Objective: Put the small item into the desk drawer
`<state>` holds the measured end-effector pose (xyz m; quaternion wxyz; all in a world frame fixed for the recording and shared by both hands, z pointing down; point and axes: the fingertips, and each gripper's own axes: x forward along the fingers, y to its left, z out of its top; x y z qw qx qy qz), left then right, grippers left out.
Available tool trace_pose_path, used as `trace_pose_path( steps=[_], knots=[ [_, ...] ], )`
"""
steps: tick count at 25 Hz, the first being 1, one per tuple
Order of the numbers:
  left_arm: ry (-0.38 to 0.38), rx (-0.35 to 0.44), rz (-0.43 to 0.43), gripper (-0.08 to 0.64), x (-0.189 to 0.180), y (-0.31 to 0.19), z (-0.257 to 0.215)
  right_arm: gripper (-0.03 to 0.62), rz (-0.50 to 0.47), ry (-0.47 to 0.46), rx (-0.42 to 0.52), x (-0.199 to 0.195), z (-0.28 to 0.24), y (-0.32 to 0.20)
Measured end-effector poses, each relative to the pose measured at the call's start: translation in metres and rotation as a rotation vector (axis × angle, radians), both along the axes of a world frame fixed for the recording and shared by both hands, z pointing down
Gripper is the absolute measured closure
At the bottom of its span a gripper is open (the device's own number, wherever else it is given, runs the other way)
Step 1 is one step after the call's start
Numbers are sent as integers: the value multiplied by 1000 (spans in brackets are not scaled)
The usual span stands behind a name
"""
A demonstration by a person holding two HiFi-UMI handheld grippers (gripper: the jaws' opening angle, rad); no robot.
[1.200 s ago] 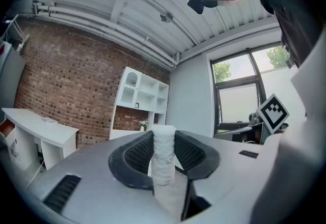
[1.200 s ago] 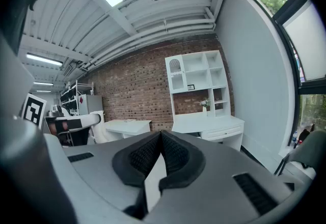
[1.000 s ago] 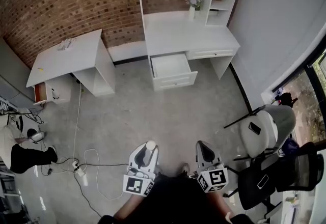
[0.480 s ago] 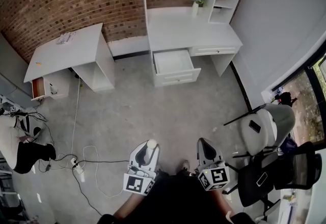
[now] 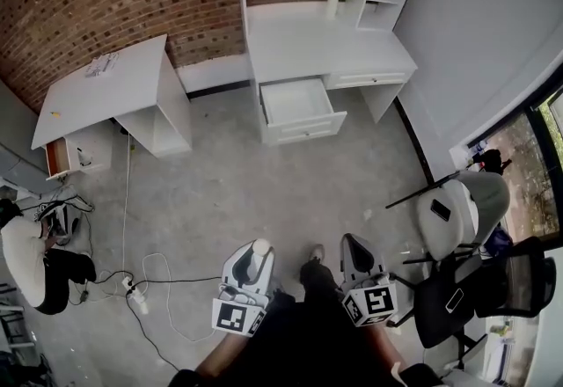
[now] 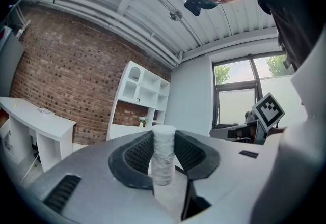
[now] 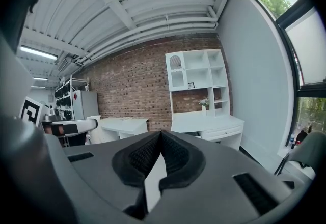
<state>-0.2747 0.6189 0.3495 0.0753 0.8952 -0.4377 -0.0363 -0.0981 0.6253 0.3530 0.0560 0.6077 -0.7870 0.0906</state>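
Observation:
My left gripper (image 5: 256, 255) (image 6: 164, 149) is shut on a small white cylinder (image 6: 163, 154) (image 5: 260, 247), which stands upright between the black pads. My right gripper (image 5: 350, 250) (image 7: 159, 141) is shut with nothing between its jaws, the tips touching. Both are held low in front of me, over the concrete floor. Far ahead stands the white desk (image 5: 325, 47) (image 7: 204, 122) with a shelf unit above it, against the brick wall. Its left drawer (image 5: 301, 107) is pulled open and looks bare inside.
A second white desk (image 5: 97, 91) stands at the left by the brick wall. Cables and a power strip (image 5: 136, 293) lie on the floor at my left. A person (image 5: 31, 258) crouches at the far left. Office chairs (image 5: 462, 222) stand at the right.
The desk and open drawer have shifted slightly in the head view as I walk forward. Both grippers keep their places in front of me, the cylinder still held.

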Motion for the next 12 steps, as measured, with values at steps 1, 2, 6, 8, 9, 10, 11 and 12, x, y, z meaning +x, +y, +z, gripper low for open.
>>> trace_pose_path(
  steps=[1,2,6,8,9,10,11,12],
  knots=[
    [-2,-8,-1,425,1,-8,3,578,-1,-5,-2,2,3,-7],
    [-5,-14,0,425,4,-16,6,578,-2,-11,-4,6,7,-15],
    [-28,-19,11,425,25,-56,14,578,-1,-38,0,26,16,-59],
    [-42,-25,8,425,36,-78,15,578,-8,-44,6,37,18,-85],
    [-45,-27,4,425,43,-89,14,578,-15,-48,9,42,19,-98],
    [-46,-25,0,425,50,-101,11,578,-25,-52,13,48,18,-111],
    [-43,-19,-2,425,58,-113,8,578,-38,-55,18,53,17,-125],
    [-41,-13,-4,425,66,-125,4,578,-51,-57,23,59,15,-138]
  ],
)
